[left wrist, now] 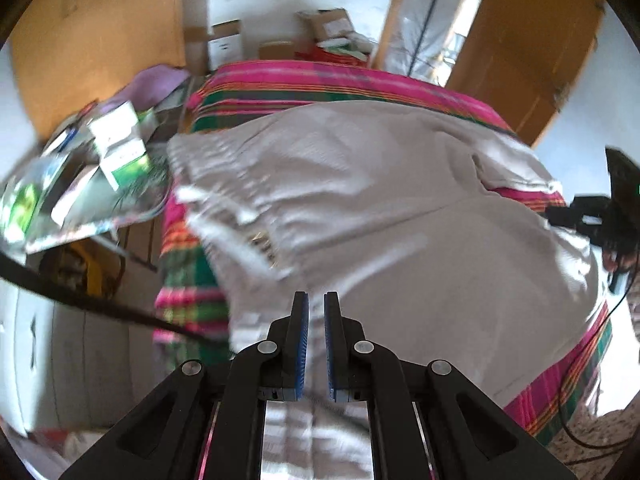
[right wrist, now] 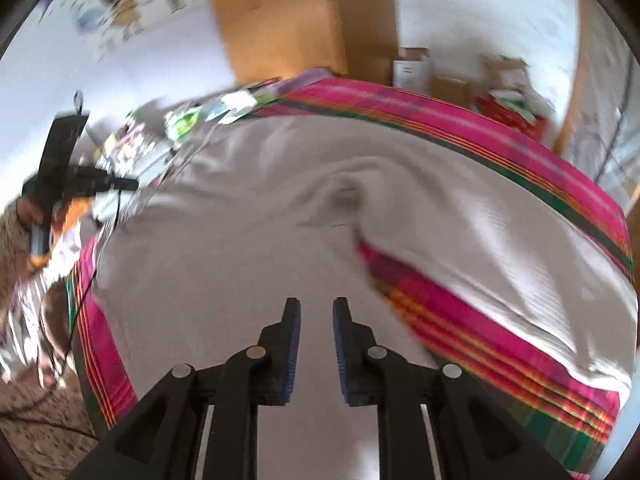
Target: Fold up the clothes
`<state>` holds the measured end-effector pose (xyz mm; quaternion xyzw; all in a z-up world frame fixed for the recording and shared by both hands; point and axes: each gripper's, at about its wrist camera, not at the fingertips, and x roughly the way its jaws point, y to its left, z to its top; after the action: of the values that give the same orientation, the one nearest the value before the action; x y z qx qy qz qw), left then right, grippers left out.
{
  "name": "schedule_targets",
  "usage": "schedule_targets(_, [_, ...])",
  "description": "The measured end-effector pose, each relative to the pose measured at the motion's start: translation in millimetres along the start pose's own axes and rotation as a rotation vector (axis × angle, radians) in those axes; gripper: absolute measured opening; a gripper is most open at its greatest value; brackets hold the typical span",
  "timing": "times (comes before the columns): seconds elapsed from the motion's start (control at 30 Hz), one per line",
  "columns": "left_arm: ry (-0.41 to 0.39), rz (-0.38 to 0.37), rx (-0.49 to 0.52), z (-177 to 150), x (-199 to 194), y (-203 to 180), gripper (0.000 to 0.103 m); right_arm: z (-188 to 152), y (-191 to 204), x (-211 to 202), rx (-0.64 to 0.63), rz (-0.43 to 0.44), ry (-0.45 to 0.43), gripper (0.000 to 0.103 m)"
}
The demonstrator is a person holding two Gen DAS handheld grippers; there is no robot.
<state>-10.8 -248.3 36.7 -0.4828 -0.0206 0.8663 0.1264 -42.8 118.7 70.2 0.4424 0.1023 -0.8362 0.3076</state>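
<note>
Nearest in the left wrist view, the left gripper (left wrist: 316, 300) has its blue pads almost together, with only a thin slot between them and no cloth in it. The right gripper (right wrist: 316, 306) has its jaws a little further apart, and nothing is between them either. Both point steeply down at the bed.

Just beyond both sets of fingertips lies the pale grey garment (left wrist: 380, 208), spread flat over the striped bedcover (left wrist: 320, 80) and covering most of it. Near the bed's right edge, a part of the garment branches off and leaves a wedge of bedcover (right wrist: 460, 312) bare, so it looks like trousers or a sleeved piece; the blur does not let me decide. Its long axis seems to run from the near edge of the bed toward the far edge.

The left gripper hangs above the left side of the cloth, the right one above its near middle, close to the open wedge. I judge the right hand is nearer to that branch.

Behind the bed stand cardboard boxes (left wrist: 224, 44) against the wall.
</note>
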Motion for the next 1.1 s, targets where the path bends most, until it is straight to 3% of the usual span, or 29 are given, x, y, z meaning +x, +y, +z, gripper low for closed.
schedule_targets(0.13, [0.005, 0.01, -0.037, -5.7, -6.7, 11.3, 0.008, 0.0, 26.3, 7.8, -0.029, -0.019, 0.015, 0.018])
schedule_targets(0.37, [-0.023, 0.008, -0.045, 13.9, -17.0, 20.7, 0.008, 12.8, 26.4, 0.0, -0.027, -0.034, -0.004, 0.019])
schedule_targets(0.53, [-0.022, -0.061, -0.172, 49.5, 0.7, 49.8, 0.009, 46.9, -1.7, 9.3, 0.007, -0.1, -0.046, 0.019])
schedule_targets(0.6, [-0.015, -0.064, -0.234, 63.7, 13.7, 64.0, 0.015, 60.1, -21.1, 20.7, 0.07, -0.126, -0.041, 0.019])
schedule_targets(0.73, [0.002, -0.095, -0.334, 91.1, 40.6, 90.0, 0.016, 80.6, -43.6, 39.1, 0.142, -0.101, -0.063, 0.019])
schedule_targets(0.9, [0.033, -0.084, -0.337, 122.5, 71.5, 100.4, 0.016, 111.1, -69.5, 68.4, 0.172, -0.139, -0.063, 0.02])
schedule_targets(1.1, [0.045, -0.089, -0.374, 138.3, 93.4, 110.0, 0.016, 125.1, -95.3, 101.4, 0.216, -0.114, -0.014, 0.024])
